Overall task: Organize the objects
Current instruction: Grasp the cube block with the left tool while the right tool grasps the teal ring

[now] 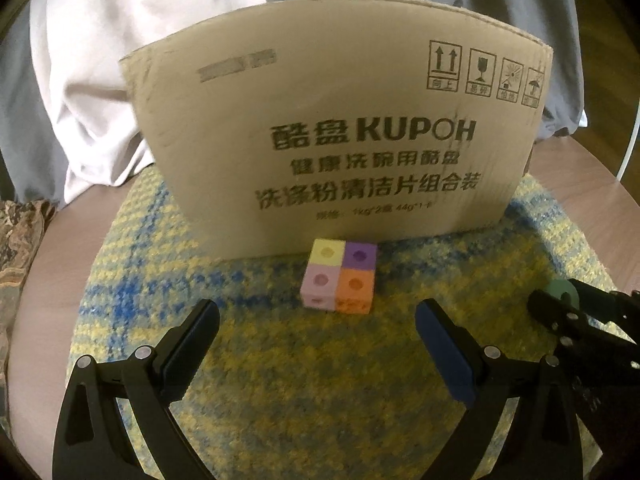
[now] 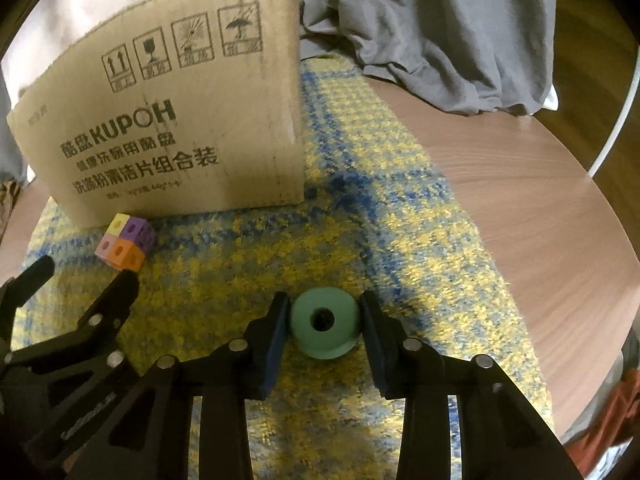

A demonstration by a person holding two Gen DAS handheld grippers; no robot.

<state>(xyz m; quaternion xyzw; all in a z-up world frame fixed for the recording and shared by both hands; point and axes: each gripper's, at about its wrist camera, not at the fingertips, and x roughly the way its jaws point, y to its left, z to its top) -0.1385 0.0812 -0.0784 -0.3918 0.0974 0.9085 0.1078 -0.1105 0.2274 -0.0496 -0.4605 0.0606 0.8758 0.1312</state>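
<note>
A block of four joined cubes (image 1: 339,278), yellow, purple, pink and orange, lies on the mat in front of a cardboard box (image 1: 340,128). My left gripper (image 1: 318,320) is open and empty, its fingers just short of the block. My right gripper (image 2: 325,322) is shut on a green spool-shaped piece (image 2: 324,322) with a centre hole, low over the mat. In the right wrist view the cube block (image 2: 126,246) lies at the left by the box (image 2: 160,120), with my left gripper (image 2: 86,270) near it. The green piece (image 1: 562,294) and right gripper show at the right of the left wrist view.
A yellow-and-blue woven mat (image 2: 380,220) covers a round wooden table (image 2: 540,200). Grey and white cloth (image 2: 440,20) is heaped behind the box. A white cable (image 2: 616,120) runs along the table's right edge.
</note>
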